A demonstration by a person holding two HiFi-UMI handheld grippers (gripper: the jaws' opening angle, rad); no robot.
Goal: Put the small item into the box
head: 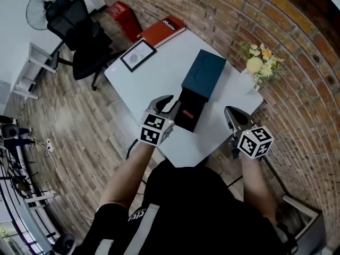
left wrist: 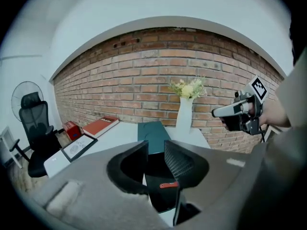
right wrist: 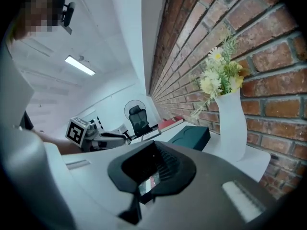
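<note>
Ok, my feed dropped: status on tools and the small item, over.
Left tool open, empty, above black box. Right tool shut, empty, clear of it. Small red item lies inside box. Path clear.

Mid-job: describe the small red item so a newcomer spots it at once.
On the white table beside the brick wall lies a teal rectangular box, with a black open tray at its near end. The small red oblong item lies in that tray, the only bright spot on black.
</note>
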